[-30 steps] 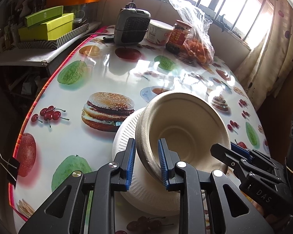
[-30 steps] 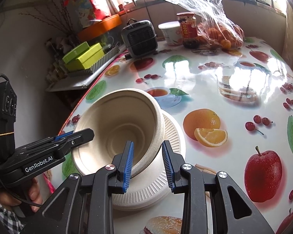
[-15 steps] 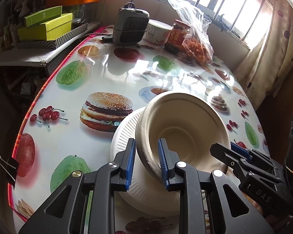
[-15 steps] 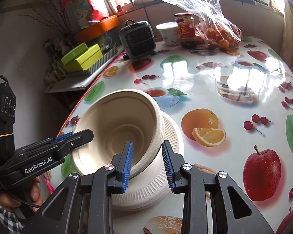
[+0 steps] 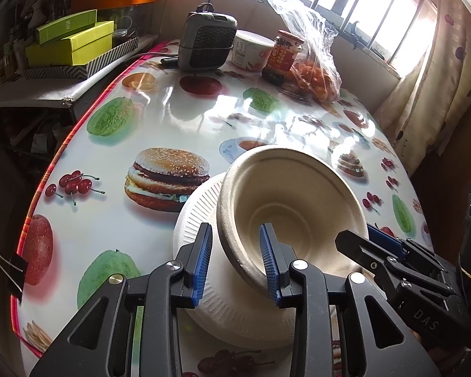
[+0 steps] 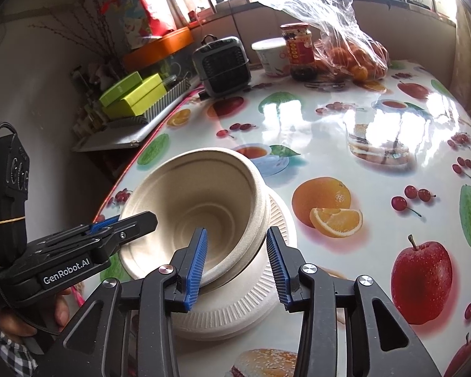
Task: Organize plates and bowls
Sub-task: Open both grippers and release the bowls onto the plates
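Bowl: you are tilting it on the white plate, mouth facing lower frame.
Left gripper: jaws apart, straddling the rim.
Right gripper: likewise.
Table edge: running along frame left.

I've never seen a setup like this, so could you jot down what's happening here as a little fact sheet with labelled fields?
Setting: round table with a fruit-and-burger print cloth
Main item: beige bowl, tilted, sitting on a white ribbed paper plate
Left gripper: open, fingers straddling the bowl's near rim
Right gripper: open, straddling the opposite rim
Background: grey heater, white tub, jar, bag of oranges, green boxes
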Tool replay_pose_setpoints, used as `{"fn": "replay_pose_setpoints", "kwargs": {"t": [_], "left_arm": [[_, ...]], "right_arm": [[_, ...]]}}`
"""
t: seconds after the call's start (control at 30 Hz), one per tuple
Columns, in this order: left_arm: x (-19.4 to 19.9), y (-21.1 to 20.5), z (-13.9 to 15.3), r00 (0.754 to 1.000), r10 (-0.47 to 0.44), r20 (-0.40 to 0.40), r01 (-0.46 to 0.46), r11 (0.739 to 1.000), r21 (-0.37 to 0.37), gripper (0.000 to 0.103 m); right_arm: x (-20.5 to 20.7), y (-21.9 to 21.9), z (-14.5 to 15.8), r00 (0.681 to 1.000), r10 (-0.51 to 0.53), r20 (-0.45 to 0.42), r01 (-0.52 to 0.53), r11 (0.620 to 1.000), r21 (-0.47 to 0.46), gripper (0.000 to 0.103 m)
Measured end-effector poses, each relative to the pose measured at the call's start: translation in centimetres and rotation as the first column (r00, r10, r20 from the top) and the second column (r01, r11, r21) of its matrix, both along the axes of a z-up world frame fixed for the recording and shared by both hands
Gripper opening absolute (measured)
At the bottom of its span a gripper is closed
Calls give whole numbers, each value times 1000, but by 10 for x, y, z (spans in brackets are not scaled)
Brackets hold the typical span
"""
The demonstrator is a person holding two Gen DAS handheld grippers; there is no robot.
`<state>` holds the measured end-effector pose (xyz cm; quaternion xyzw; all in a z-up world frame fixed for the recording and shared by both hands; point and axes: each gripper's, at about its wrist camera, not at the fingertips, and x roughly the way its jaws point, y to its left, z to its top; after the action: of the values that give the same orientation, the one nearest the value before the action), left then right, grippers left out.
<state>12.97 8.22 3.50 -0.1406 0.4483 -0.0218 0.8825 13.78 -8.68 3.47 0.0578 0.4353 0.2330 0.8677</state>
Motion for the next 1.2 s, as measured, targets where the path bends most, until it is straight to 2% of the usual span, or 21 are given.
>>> {"fn": "replay_pose_setpoints", "kwargs": {"t": [0.2,0.27,0.53,0.73,1.2], "left_arm": [[0,0,0,1000,4,1,-4,1000,1,36],[0,0,0,1000,7,3,-7,1000,0,43],[-1,1,0,1000,2,2,-2,1000,-3,44],[-3,1,1,1000,2,8,-2,1000,-2,49],[-22,-1,14,998,8,58,-10,999,33,50]], "right_arm": [[0,0,0,1000,-2,0,2,1000,1,44],[0,1,0,1000,-3,0,3,1000,6,49],[-1,1,0,1000,-4,0,4,1000,7,51],[-1,1,1,1000,-2,2,2,1000,11,54],[-24,-5,16,997,-38,71,36,999,30,58]]}}
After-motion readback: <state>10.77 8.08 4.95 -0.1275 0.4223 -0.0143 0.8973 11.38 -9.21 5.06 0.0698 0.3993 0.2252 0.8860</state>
